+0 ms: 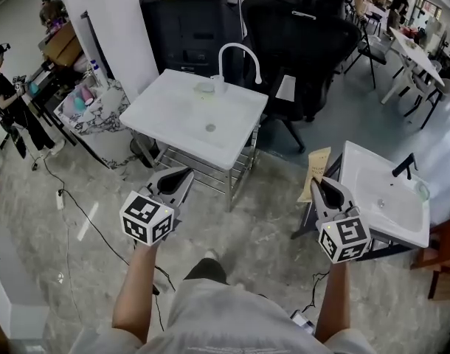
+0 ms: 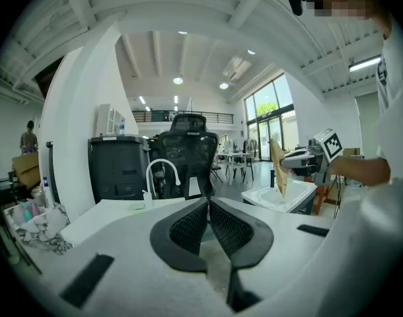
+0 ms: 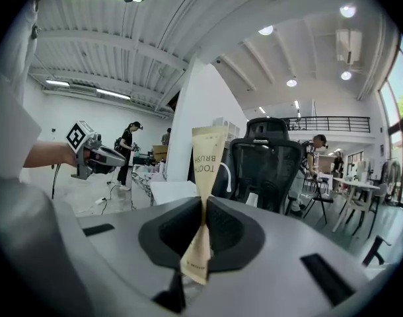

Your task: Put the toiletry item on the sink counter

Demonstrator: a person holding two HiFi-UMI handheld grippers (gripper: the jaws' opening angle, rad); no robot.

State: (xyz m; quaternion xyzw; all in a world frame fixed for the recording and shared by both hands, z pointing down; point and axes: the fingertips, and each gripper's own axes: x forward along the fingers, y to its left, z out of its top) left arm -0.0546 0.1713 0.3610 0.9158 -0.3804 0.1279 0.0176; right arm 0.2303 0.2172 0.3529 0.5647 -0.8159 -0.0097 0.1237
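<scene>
Between two freestanding sinks, on pale marbled floor (image 1: 254, 227): the person stands with both grippers held out front.

The right gripper (image 1: 322, 186) has its jaws clamped on a flat tan paper toothbrush packet (image 3: 209, 152). It is pinched low on its length, so most of it stands up above the pads, roughly upright.

The left gripper (image 2: 208, 204) is empty, jaws closed together with nothing between them.

The packet is in the air, near the edge of the small white basin with the black tap (image 1: 365, 172) on the right. The larger white sink counter with the arched white faucet (image 1: 177, 116) lies ahead, well apart. Neither surface is touched yet.

Judgement: this is the carry step, and which counter is meant cannot be told.

To do it well:
- Hold the pinch firm, since thin paper could slip or fold.
- Lower the packet until its flat side meets a bare stretch of counter, clear of bowl and tap.
- Only then part the jaws.
- The left gripper need not help.
</scene>
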